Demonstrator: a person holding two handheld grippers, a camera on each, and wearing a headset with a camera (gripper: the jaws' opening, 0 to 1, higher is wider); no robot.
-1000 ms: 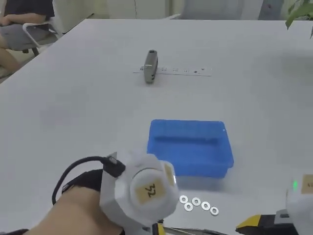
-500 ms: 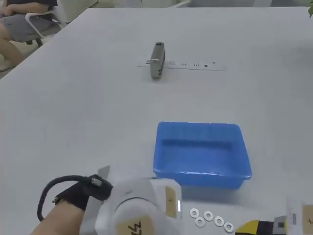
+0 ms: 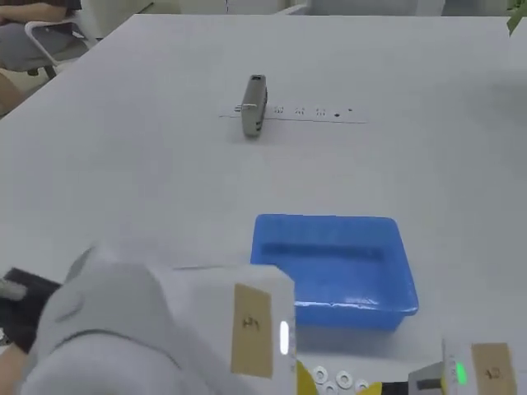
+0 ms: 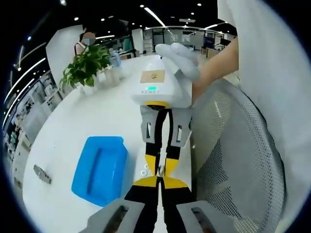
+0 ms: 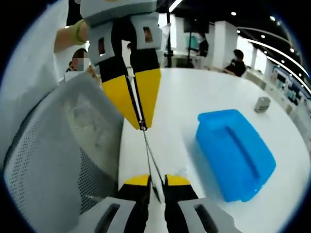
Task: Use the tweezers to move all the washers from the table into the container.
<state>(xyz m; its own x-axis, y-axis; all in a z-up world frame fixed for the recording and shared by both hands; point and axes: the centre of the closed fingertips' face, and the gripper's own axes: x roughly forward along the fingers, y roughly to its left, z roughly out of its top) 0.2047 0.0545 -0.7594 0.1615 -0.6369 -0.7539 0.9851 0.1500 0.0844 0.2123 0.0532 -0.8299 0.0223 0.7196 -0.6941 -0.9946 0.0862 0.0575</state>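
The left gripper (image 5: 141, 125) has its 2 yellow-tipped jaws pressed together. They pinch one end of the thin silver metal tweezers (image 5: 149, 165). The tweezers run in a straight line from those tips to the right gripper (image 5: 157, 183). Its 2 jaws are only a thin slit apart, and the tweezers sit in that slit, pinched by them. The 2 grippers point at each other, tip to tip, with just a short bit of tweezers between them.

The small silver ring washers (image 3: 333, 379) lie in a short row on the big white table (image 3: 148, 164). They are close to the near edge of the table, just beside the gripper tips. They lie apart from the tweezers. I cannot count them for sure.

The blue plastic container (image 3: 354, 313) is a flat box with no lid. It sits just behind the washers, farther from the person, and nothing lies between them.

Past the container the table is wide and bare up to a small grey metal block (image 3: 254, 105) far back. On the person's side, a grey mesh chair (image 5: 53, 160) stands right at the table edge, under the grippers.
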